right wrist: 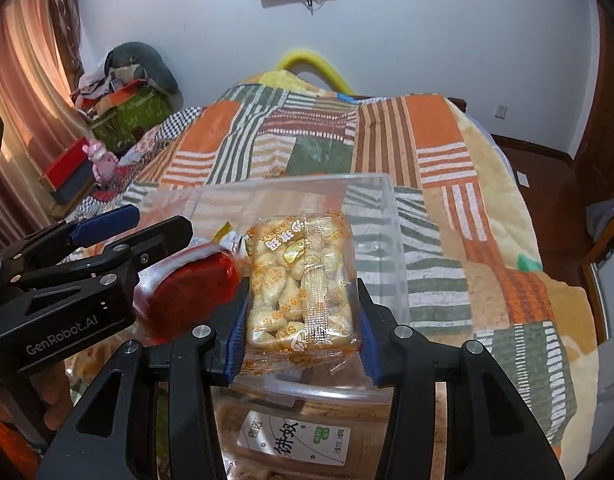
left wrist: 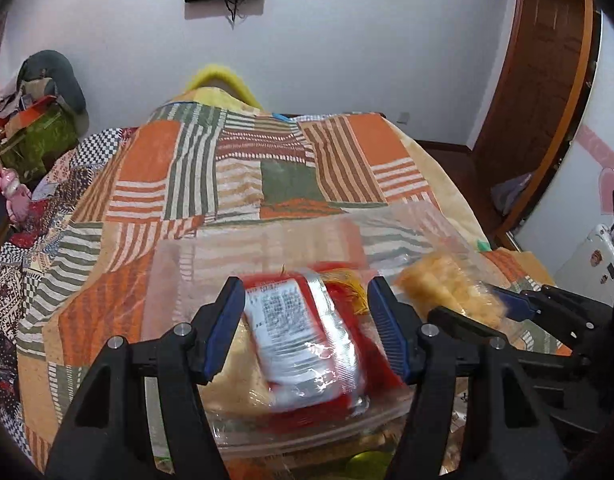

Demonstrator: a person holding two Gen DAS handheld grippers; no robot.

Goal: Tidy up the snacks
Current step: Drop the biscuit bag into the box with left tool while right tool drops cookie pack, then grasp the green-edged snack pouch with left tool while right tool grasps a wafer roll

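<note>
Both grippers (left wrist: pixel 307 328) (right wrist: pixel 301 320) angle downward, fingers clamped.

Your grippers: black w/ blue pads (right wrist: pixel 235 330). Left one's on a red pack (left wrist: pixel 307 336) w/ silver-white label, right one's on a clear orange-print pack (right wrist: pixel 303 280) of pale yellow snacks. Bedspread (right wrist: pixel 439 152): orange, green & white striped patchwork
</note>
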